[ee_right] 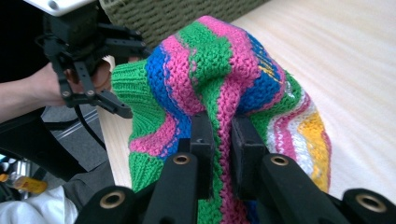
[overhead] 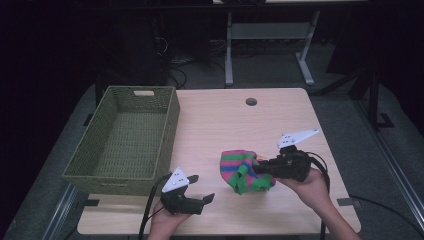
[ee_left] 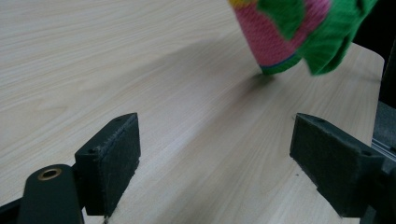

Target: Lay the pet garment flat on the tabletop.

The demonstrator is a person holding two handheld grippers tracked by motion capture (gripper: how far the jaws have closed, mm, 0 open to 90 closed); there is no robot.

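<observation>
A green woven basket [overhead: 125,137] sits on the left of the pale wooden table [overhead: 220,120]. The striped knitted cloth [overhead: 242,170] lies to its right, nearer the front edge, between the left gripper [overhead: 202,192] and right gripper [overhead: 260,167].

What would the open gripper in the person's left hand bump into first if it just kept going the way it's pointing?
Probably the striped knitted cloth in pink, green and blue, which hangs ahead, slightly right of the left gripper and its open jaws. Before it lies bare pale wooden table. Depth is hard to judge, so it might slip past underneath.

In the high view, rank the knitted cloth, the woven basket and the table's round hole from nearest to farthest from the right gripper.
From the right gripper:
1. Knitted cloth, clamped in its fingers, at the table's middle.
2. Round hole, at the far edge.
3. Woven basket, on the table's left side.
</observation>
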